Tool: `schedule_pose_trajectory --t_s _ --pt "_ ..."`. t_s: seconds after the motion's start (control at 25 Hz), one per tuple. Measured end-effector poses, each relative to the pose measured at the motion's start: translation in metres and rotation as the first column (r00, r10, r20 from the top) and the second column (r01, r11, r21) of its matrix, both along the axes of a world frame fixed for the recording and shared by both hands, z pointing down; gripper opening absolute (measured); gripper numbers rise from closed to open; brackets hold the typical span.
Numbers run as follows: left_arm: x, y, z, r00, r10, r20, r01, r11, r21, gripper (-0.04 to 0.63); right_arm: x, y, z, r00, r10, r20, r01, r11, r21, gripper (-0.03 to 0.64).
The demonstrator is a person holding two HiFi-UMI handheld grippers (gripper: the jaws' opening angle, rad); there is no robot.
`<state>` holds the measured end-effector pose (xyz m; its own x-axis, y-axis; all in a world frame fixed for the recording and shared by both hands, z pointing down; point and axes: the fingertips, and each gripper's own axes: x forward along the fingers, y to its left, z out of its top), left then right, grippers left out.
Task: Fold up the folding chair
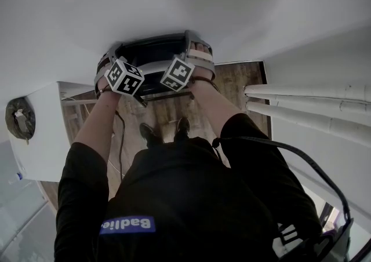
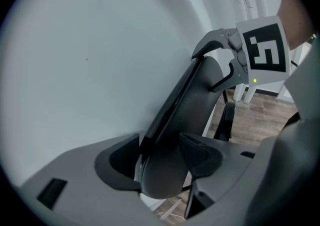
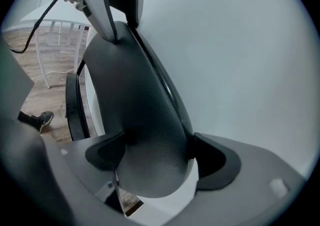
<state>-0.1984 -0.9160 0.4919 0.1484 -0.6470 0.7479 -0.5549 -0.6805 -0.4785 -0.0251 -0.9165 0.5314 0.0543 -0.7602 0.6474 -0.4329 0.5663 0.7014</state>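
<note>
The folding chair (image 1: 156, 52) stands folded flat against a white wall (image 1: 174, 0), with its dark padded backrest (image 2: 200, 90) (image 3: 135, 100) on top. My left gripper (image 1: 109, 62) (image 2: 162, 157) is shut on the left end of the backrest, and its pads lie against both faces. At the other end, my right gripper (image 1: 197, 53) (image 3: 152, 155) straddles the backrest with its jaws spread wide, the padding between them. Each gripper shows in the other's view: the right gripper (image 2: 222, 57) and the left gripper (image 3: 117, 7). The seat and legs are mostly hidden behind the backrest.
White pipes (image 1: 307, 104) run along the wall at the right. A white cabinet (image 1: 40, 139) stands at the left. A black cable (image 1: 120, 139) lies on the wood floor (image 1: 168, 110) by the person's shoes (image 1: 165, 130). A white rail (image 3: 50, 55) stands further back.
</note>
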Motion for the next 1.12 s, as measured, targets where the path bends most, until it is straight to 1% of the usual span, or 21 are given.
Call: schedule_pose_trajectory --t_s 0.16,0.28,0.36,0.44,0.56,0.68,0.72,0.8,0.88,0.96,1.0,1.04,1.12 --pt "-0.003 -0.006 -0.002 1.000 -0.017 0.004 0.017 1.000 0.019 0.230 -0.001 -0.006 0.000 1.000 0.003 -0.008 -0.002 0.999 0.034 0.397" --pt "-0.003 -0.007 -0.004 1.000 0.002 0.012 -0.002 1.000 0.023 0.230 0.000 -0.008 0.000 1.000 -0.005 -0.014 0.006 0.998 0.057 0.397" --pt "-0.002 -0.006 -0.004 0.999 0.020 0.030 -0.020 1.000 0.020 0.230 0.001 -0.007 0.000 1.000 -0.016 -0.011 0.017 0.998 0.059 0.396" --pt "-0.003 -0.004 -0.003 0.999 0.020 0.041 -0.021 1.000 0.015 0.229 0.000 -0.007 0.000 1.000 -0.030 -0.003 0.030 0.998 0.056 0.396" --pt "-0.004 0.000 -0.005 0.999 0.009 0.036 -0.010 1.000 0.010 0.230 -0.002 -0.006 -0.001 0.998 -0.058 0.008 0.057 0.997 0.050 0.396" --pt "0.000 0.012 -0.016 1.000 -0.015 -0.002 0.015 1.000 0.025 0.229 0.007 -0.001 -0.005 0.996 -0.071 0.056 0.068 0.996 0.052 0.394" --pt "0.001 0.020 -0.021 0.999 -0.028 -0.031 0.029 0.999 0.031 0.229 0.013 0.003 -0.007 0.994 -0.064 0.085 0.059 0.997 0.053 0.394" --pt "0.001 0.042 -0.031 0.992 -0.057 -0.114 0.061 0.997 0.038 0.229 0.022 0.016 -0.014 0.985 -0.043 0.168 0.036 0.998 0.042 0.394" --pt "0.000 0.071 -0.040 0.974 -0.078 -0.212 0.089 0.995 0.040 0.229 0.025 0.035 -0.020 0.961 -0.024 0.274 0.021 1.000 0.014 0.393" --pt "-0.003 0.105 -0.048 0.943 -0.107 -0.315 0.123 0.992 0.031 0.230 0.020 0.065 -0.023 0.918 -0.005 0.397 0.020 0.999 -0.033 0.391" --pt "-0.004 0.122 -0.050 0.919 -0.129 -0.372 0.145 0.989 0.015 0.229 0.014 0.083 -0.025 0.887 0.003 0.461 0.028 0.998 -0.060 0.380" --pt "-0.003 0.140 -0.051 0.887 -0.155 -0.435 0.167 0.986 -0.010 0.229 0.006 0.103 -0.027 0.852 0.009 0.523 0.042 0.995 -0.085 0.365" --pt "0.002 0.175 -0.053 0.807 -0.206 -0.553 0.193 0.978 -0.083 0.225 -0.010 0.146 -0.032 0.776 0.023 0.630 0.070 0.990 -0.123 0.326"
